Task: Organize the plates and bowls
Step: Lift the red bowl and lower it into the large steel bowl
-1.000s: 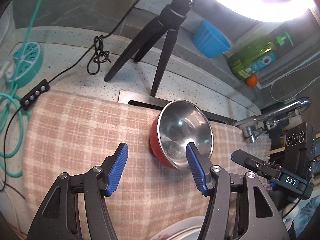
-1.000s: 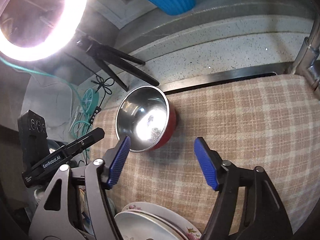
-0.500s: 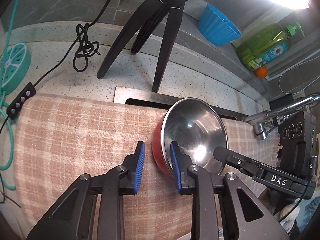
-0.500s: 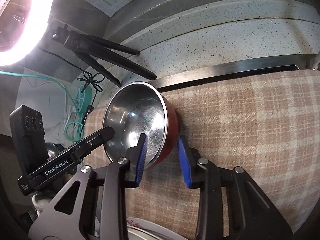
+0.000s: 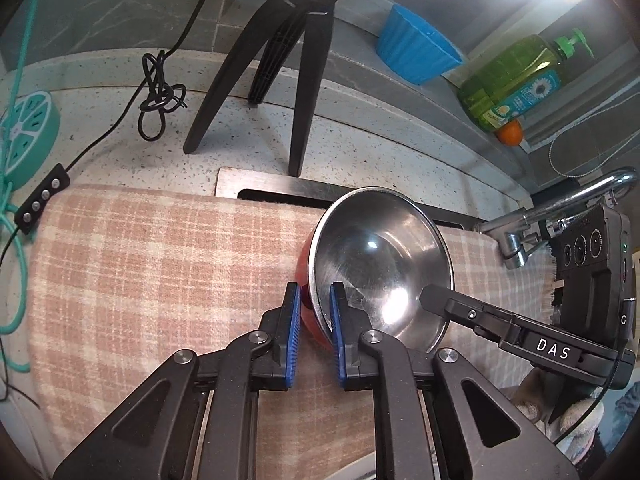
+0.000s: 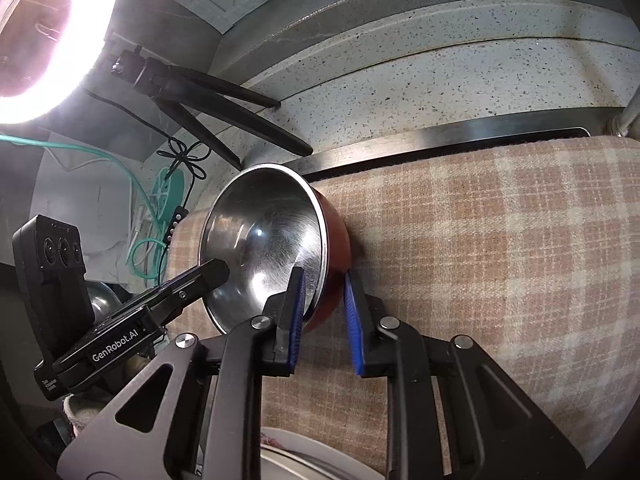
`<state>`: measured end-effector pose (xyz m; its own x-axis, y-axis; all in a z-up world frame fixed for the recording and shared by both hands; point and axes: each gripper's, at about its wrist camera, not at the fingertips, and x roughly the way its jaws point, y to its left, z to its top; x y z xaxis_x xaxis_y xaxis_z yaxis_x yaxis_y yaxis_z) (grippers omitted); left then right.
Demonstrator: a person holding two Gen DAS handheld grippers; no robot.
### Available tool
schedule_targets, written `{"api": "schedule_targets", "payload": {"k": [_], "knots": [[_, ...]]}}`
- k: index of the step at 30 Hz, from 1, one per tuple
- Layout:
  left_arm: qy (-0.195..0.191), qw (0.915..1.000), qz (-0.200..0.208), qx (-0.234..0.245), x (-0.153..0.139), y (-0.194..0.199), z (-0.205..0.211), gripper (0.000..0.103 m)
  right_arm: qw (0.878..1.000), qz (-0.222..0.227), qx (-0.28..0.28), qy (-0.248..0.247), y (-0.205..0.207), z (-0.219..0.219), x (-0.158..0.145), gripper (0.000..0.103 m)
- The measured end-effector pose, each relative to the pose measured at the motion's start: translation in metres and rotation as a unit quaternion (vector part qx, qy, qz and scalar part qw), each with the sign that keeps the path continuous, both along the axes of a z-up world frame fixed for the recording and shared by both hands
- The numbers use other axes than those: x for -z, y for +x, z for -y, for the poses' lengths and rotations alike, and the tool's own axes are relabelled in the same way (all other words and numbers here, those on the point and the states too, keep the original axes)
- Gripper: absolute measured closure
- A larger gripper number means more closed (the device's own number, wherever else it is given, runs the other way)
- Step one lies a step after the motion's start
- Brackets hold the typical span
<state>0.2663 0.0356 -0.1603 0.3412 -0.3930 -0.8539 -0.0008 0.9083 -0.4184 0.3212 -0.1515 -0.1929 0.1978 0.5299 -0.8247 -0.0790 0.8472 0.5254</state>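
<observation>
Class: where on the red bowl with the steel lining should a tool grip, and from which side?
Grip the red bowl by its thin rim, from above: one finger inside, one outside, on opposite near edges, as the left tool and right tool do.

Bowl point(image 5: 380, 264): red outside, polished steel inside, opening tilted toward the cameras. Set on a checked cloth point(image 5: 160, 280). Near rim is clamped between the left gripper point(image 5: 314, 332) pads; opposite rim is caught between the closing right gripper point(image 6: 324, 312) pads.
</observation>
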Motion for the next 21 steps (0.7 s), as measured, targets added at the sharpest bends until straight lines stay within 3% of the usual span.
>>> {"api": "schedule_targets", "payload": {"k": [21], "knots": [[-0.007, 0.9974, 0.065, 0.029, -0.063, -0.082, 0.043, 0.090, 0.999, 0.039, -0.008, 0.018, -0.082, 0.050, -0.061, 0.083]]}}
